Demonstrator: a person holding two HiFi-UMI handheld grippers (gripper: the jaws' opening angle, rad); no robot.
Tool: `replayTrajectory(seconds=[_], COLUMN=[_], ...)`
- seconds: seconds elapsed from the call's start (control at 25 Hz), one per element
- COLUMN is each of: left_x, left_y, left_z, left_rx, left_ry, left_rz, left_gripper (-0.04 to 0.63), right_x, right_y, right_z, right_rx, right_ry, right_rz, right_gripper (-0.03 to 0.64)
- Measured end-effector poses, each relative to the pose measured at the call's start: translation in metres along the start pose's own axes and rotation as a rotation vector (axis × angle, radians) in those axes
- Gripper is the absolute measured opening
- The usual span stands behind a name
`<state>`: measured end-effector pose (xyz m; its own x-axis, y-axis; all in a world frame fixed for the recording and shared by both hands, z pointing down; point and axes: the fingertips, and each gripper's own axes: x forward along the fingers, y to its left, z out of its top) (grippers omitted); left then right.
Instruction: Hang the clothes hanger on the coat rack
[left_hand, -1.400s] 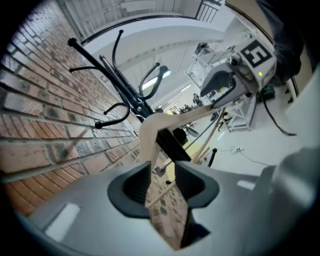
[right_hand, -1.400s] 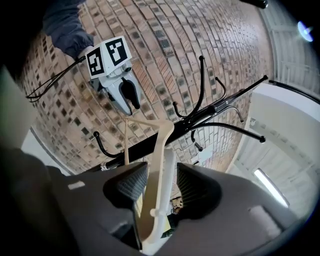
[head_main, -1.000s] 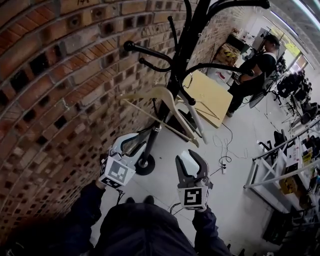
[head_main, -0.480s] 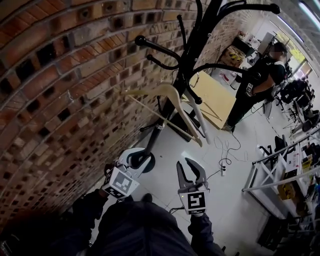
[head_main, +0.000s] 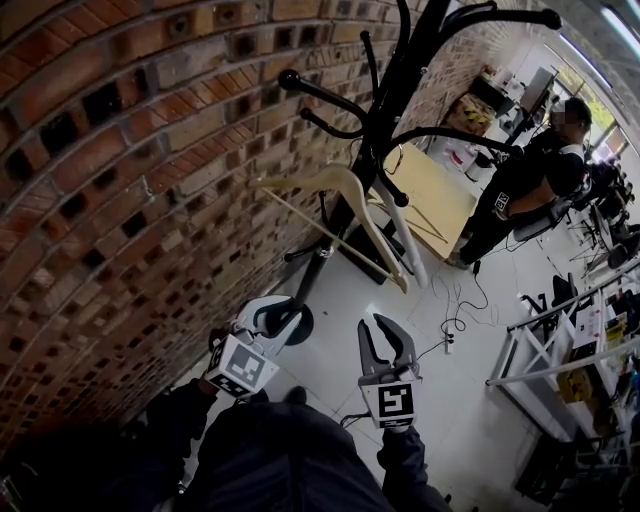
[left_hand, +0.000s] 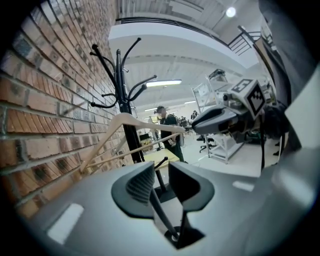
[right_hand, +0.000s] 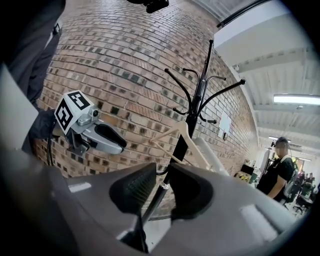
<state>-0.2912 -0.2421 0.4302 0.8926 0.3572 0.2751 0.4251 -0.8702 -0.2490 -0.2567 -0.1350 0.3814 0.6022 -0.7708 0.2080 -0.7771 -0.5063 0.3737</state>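
Since the wooden hanger (head_main: 330, 178) on the coat rack (head_main: 385, 100) looks light and stiff, we'd grab a shoulder, though the left tongs (head_main: 272, 318) and right tongs (head_main: 380, 328) just closed partway, a narrow gap left, on nothing.

Red brick wall (head_main: 110, 180), pale glossy floor (head_main: 470, 420), white shelving (head_main: 560, 358).

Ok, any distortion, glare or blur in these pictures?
Head view: fisheye bends the brick wall into a curve. Left gripper view: dark rounded corners, and the ceiling lamp glares. Right gripper view: the strip light is blown out, and the coat rack is nearly a silhouette.
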Motion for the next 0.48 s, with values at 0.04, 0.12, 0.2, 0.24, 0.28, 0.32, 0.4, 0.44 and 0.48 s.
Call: replayTrajectory(seconds=[0.04,0.12,0.2,0.24,0.28,0.32,0.4,0.44,0.48], left_x=[-0.0006,-0.0016,-0.0014,-0.0012,-0.0012,-0.0015,-0.0021,-0.0018,-0.0012], left_y=[0.0005,0.0007,-0.0008,-0.0015,-0.0019,-0.0021,-0.0023,-0.003,-0.0036], left_z=[0.0026,0.0054,0.0042,0.0034,0.0031,0.0032,0.0023,-0.0004,-0.0028], left_rx=[0.0,-0.001,0.006,0.007,0.006,0.004,-0.006,-0.008,-0.004], left_ry=[-0.005,-0.009,-0.006,-0.005,-0.005,-0.006,-0.005,-0.001,0.003], left_rz=[0.002,0.006,-0.003,-0.007,-0.008,-0.007,-0.001,-0.001,-0.004], left_gripper=[0.077,0.077,0.077,0.077,0.077,0.077,0.077,0.077,0.077], right_x=[-0.0002,-0.0006,-0.001,-0.001,-0.001,-0.0011,-0.0012,-0.0014,-0.0015], right_y=[-0.0001,0.0007,0.0021,0.0026,0.0031,0.0036,0.0044,0.0047,0.0049], right_z=[0.0001,0.0008,0.0009,0.0008,0.0008,0.0012,0.0033,0.0041,0.0051], right_rx=[0.0,-0.001,-0.001,-0.002,-0.003,-0.004,-0.009,-0.011,-0.013], right_ry=[0.001,0.001,0.0,0.001,0.0,-0.002,-0.009,-0.012,-0.015], right_rz=[0.0,0.002,0.004,0.004,0.004,0.004,0.005,0.006,0.007], right_gripper=[0.078,0.078,0.078,0.078,0.075,0.072,0.072,0.072,0.072])
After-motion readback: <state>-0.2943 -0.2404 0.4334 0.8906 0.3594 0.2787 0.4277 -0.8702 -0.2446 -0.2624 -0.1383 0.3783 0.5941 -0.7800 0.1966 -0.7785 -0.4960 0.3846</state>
